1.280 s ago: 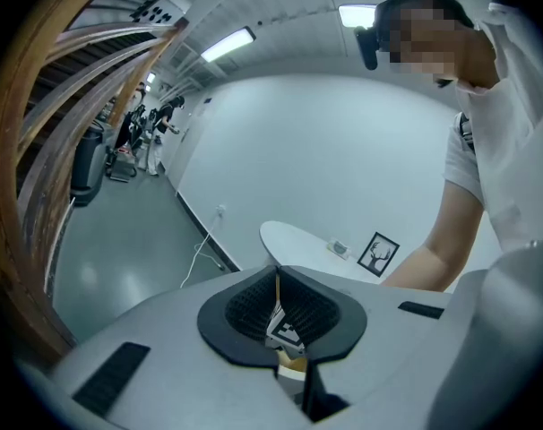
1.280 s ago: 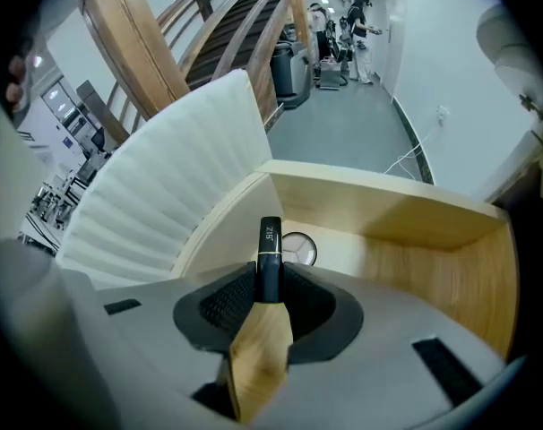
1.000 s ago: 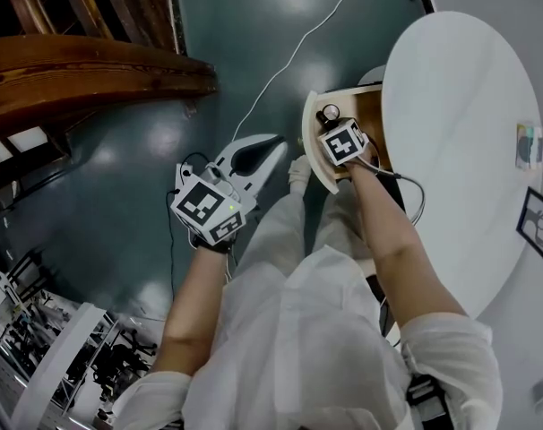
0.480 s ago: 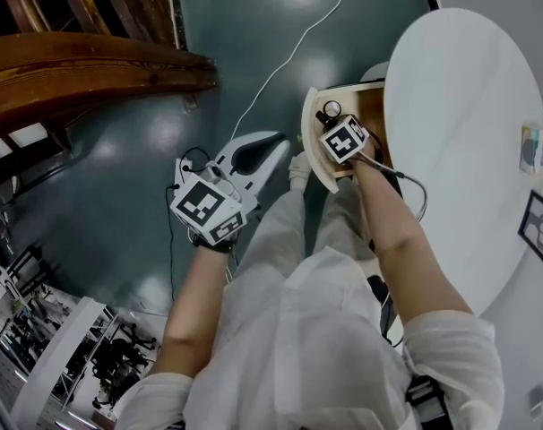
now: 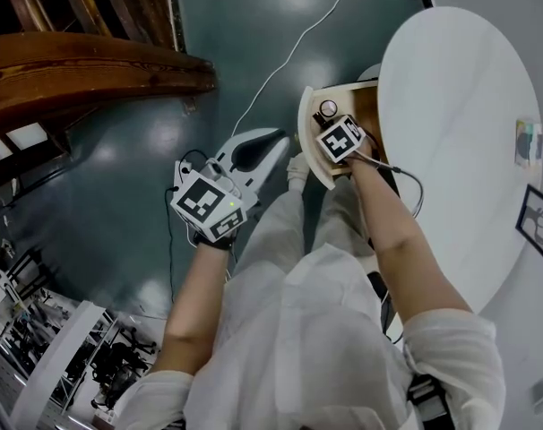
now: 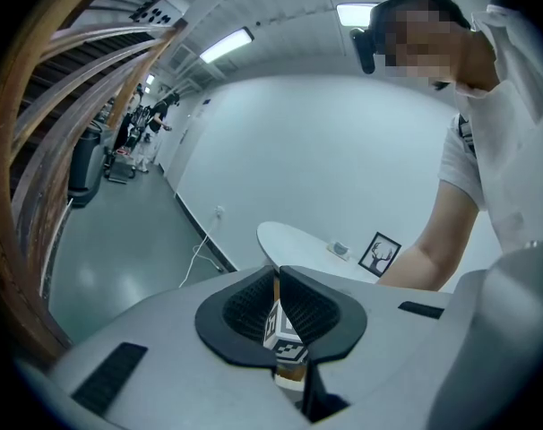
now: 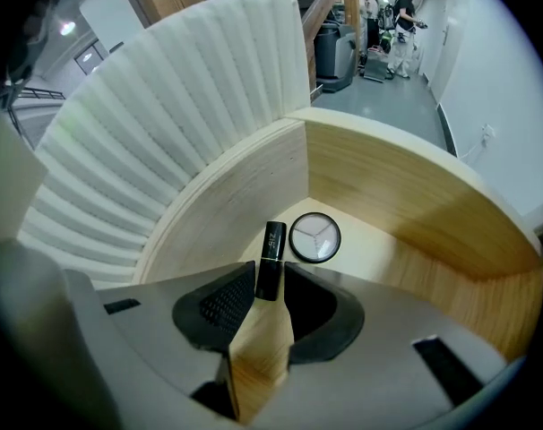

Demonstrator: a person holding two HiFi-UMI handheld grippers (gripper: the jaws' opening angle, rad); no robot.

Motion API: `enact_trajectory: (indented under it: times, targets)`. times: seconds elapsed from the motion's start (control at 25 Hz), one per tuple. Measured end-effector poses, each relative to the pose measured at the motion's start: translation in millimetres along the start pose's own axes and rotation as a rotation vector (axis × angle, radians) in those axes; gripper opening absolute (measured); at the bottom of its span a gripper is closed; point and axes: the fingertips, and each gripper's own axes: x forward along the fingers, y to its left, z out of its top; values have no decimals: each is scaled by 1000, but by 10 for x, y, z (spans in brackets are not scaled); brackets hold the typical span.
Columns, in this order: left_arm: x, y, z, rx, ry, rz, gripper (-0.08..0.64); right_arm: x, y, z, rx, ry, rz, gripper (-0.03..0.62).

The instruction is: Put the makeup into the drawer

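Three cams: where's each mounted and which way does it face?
Head view: on the person's head, facing steeply down; shows forearms, torso, left gripper, right gripper in the curved wooden drawer.
Left gripper view: on that gripper, facing roughly level toward the round white table; shows closed jaws, person's arm.
Right gripper view: on that gripper, facing down into the drawer; jaws grip a black lipstick tube beside a round compact.
Shared: head and right gripper views both show the compact.

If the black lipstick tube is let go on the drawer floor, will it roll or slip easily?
The lipstick tube looks small and hard, so it is probably stiff and light. Its glossy sides might slip, since the right gripper pinches only its lower end. On the smooth wooden drawer floor it may roll or slide toward the compact.
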Motion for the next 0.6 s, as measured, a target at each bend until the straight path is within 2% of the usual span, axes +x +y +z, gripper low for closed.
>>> enact_trajectory:
  times: [0.32,0.48,0.6]
  targets:
    - [-102,-105,74,9,-17,-11,18,-399,143,190,49,-72,-19,94]
    - [-155,-138,148,23,-25,-15,18,-614,200,190,105,-80,-25,94]
    - [-212,-150,222,38,-31,-15,18,-893,190,372,108,-166,-56,91]
